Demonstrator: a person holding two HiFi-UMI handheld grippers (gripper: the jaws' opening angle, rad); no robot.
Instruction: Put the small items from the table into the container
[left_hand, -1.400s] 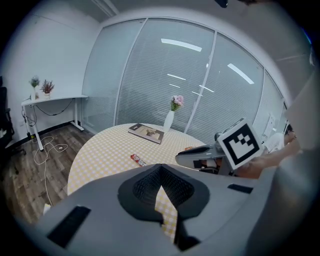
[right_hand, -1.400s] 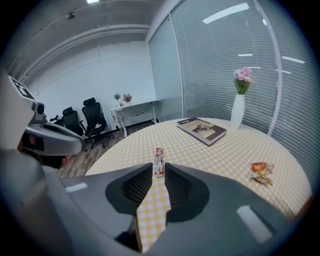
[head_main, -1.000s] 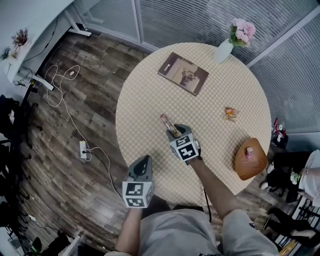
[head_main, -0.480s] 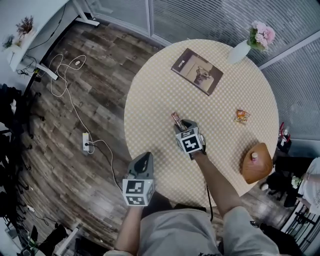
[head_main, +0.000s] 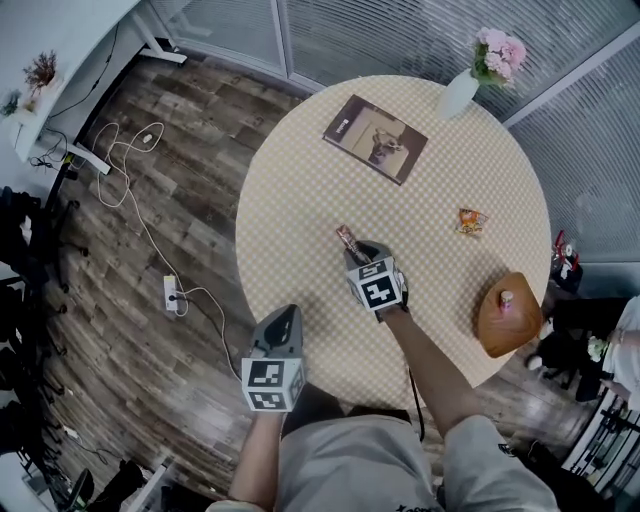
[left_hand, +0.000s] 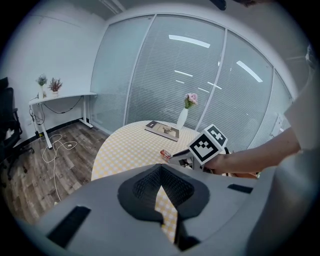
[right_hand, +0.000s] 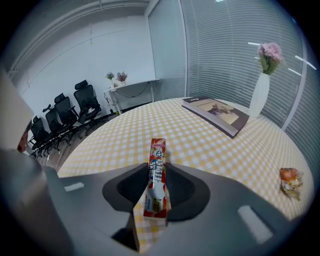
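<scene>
Near left, the left hand-held gripper (head_main: 287, 318) hangs empty, jaws together, while at the middle of the bench (head_main: 300, 200) the right hand-held gripper (right_hand: 155, 187) is closing its jaws on the near half of the candy stick (right_hand: 157, 152), which looks light, slim and slick-wrapped, so it probably pivots unless pinched squarely across its narrow sides.

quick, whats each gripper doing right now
Left hand-held gripper: closed, empty.
Right hand-held gripper: jaws closing on the candy stick.
</scene>
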